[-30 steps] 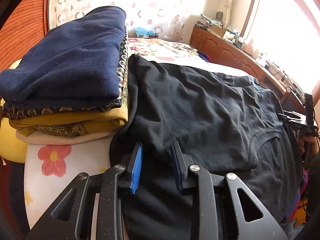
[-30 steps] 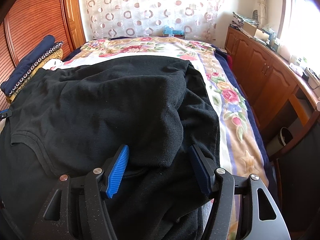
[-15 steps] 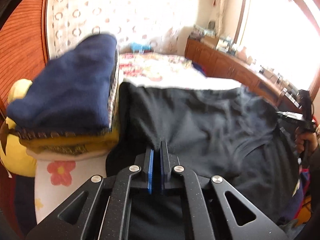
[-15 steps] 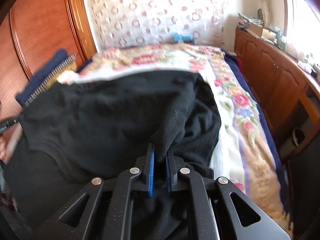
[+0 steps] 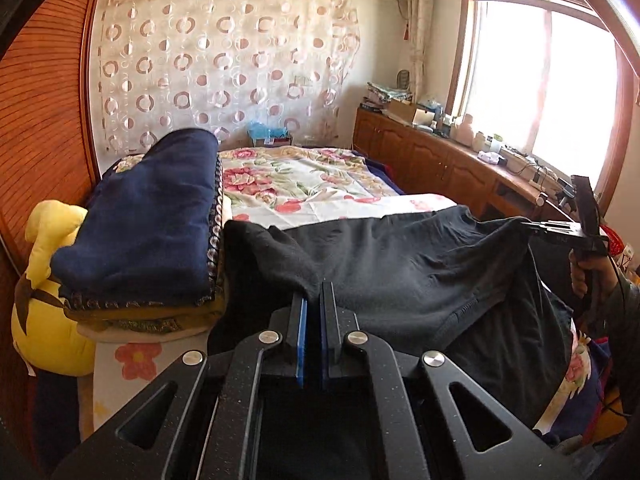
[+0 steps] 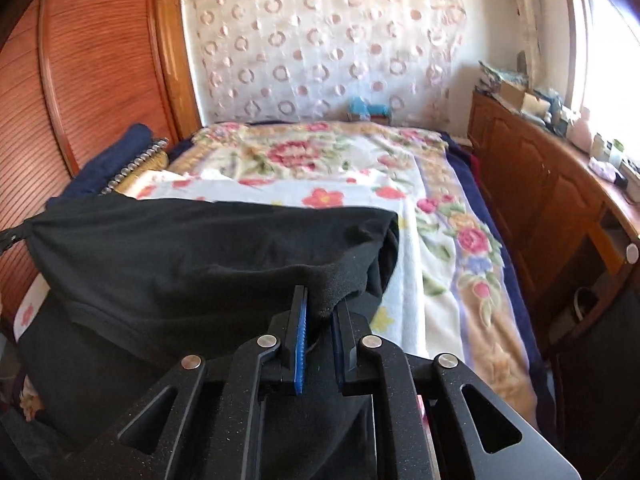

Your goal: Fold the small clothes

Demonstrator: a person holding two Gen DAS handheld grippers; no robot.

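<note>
Black, soft and faintly fuzzy, the T-shirt [image 5: 400, 268] hangs stretched between the two grippers above the near end of the bed, its ribbed neckline sagging in a curve towards the lower right in the left wrist view. The left gripper [image 5: 313, 312] has its blue-padded jaws pressed together on one corner of the cloth. The right gripper [image 6: 320, 316] pinches a bunched fold of the opposite corner, the fabric puckering thickly between the pads. Seen from the left wrist camera, the right gripper [image 5: 536, 226] is held level at the far right, gripped from below by the person's right hand [image 5: 588, 272], with the shirt's edge drawn taut up to it.

Below and beyond the shirt lies a plush floral blanket [image 6: 320, 168] in cream, pink and green, covering the bed. On the left side of the bed sits a stack of folded clothes [image 5: 148, 232]: a thick navy fleece layer on top, patterned trim along its edge, mustard and cream layers beneath. A yellow stuffed toy [image 5: 48, 284] with a brown ribbon rests against the stack. A sheer curtain with ring patterns [image 5: 224, 64] hangs behind the bed, ribbed wooden panelling [image 6: 88, 72] runs along the left, and a long wooden cabinet [image 6: 540, 184] cluttered with small items stands under a bright window [image 5: 540, 80].
</note>
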